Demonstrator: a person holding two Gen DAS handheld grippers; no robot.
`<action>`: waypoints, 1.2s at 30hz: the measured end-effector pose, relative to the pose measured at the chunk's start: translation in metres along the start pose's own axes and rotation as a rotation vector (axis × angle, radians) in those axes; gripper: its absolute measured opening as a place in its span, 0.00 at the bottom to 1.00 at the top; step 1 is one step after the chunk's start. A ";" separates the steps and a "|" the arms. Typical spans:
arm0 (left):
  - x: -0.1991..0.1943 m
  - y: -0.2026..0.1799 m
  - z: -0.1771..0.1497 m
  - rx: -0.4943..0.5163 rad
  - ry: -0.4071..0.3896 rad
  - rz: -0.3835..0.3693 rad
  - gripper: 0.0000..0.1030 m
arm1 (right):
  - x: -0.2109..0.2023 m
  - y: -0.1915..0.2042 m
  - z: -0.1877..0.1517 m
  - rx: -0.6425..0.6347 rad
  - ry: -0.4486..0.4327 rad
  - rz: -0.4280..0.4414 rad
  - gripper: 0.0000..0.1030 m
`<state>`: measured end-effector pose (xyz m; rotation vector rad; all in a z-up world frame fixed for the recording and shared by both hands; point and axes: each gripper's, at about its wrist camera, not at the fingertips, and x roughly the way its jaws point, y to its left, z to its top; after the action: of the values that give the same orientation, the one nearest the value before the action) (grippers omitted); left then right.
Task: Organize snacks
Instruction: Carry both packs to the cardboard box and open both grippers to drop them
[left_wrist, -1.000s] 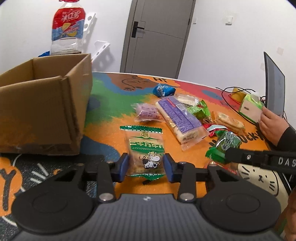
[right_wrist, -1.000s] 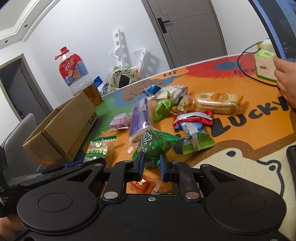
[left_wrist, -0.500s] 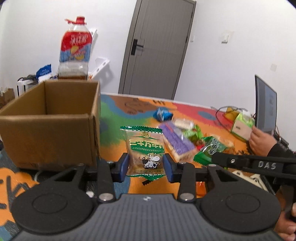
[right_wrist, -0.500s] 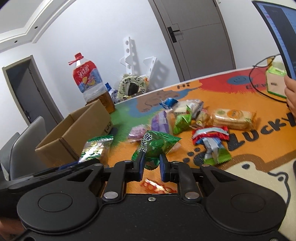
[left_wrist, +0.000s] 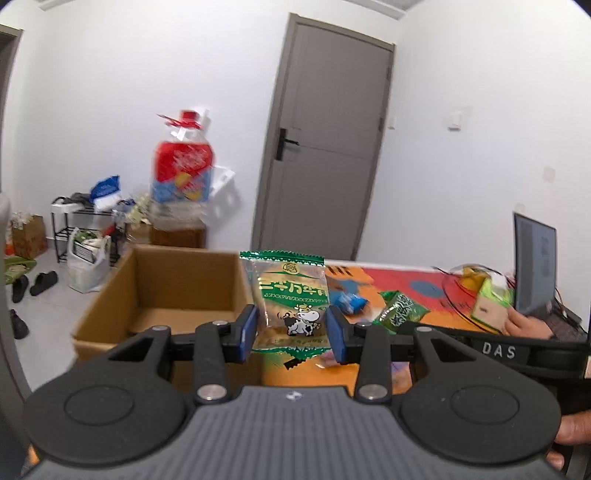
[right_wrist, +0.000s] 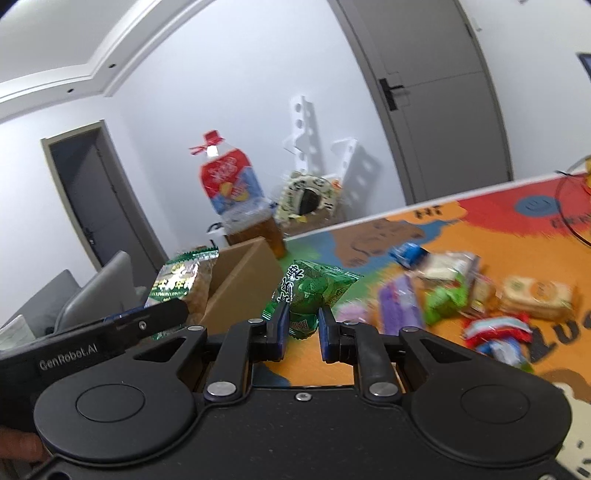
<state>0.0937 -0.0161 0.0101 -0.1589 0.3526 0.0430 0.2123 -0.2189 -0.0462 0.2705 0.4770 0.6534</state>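
My left gripper (left_wrist: 291, 330) is shut on a green cow-print snack packet (left_wrist: 291, 299) and holds it in the air beside the right rim of the open cardboard box (left_wrist: 162, 291). The packet also shows in the right wrist view (right_wrist: 177, 282), next to the box (right_wrist: 240, 284). My right gripper (right_wrist: 301, 326) is shut on a green crinkled snack bag (right_wrist: 312, 290), lifted above the table; the bag also shows in the left wrist view (left_wrist: 402, 308).
Several snack packets (right_wrist: 454, 291) lie on the colourful table mat (right_wrist: 480, 221). A large bottle (left_wrist: 183, 173) stands behind the box. A laptop (left_wrist: 533, 264), a small carton (left_wrist: 489, 304) and a person's hand (left_wrist: 524, 325) are at the right.
Both grippers have risen from the table with their packets and moved left toward the box. The left packet now hangs by the box's right rim.
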 end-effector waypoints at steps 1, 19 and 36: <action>-0.001 0.004 0.002 -0.004 -0.006 0.009 0.38 | 0.002 0.005 0.002 -0.007 -0.002 0.009 0.18; 0.013 0.090 0.015 -0.088 0.019 0.116 0.38 | 0.048 0.069 0.014 -0.091 0.021 0.097 0.18; 0.028 0.116 0.007 -0.167 0.095 0.142 0.49 | 0.098 0.086 0.007 -0.098 0.103 0.131 0.18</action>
<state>0.1143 0.1004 -0.0104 -0.3014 0.4554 0.2060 0.2390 -0.0915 -0.0404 0.1767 0.5275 0.8190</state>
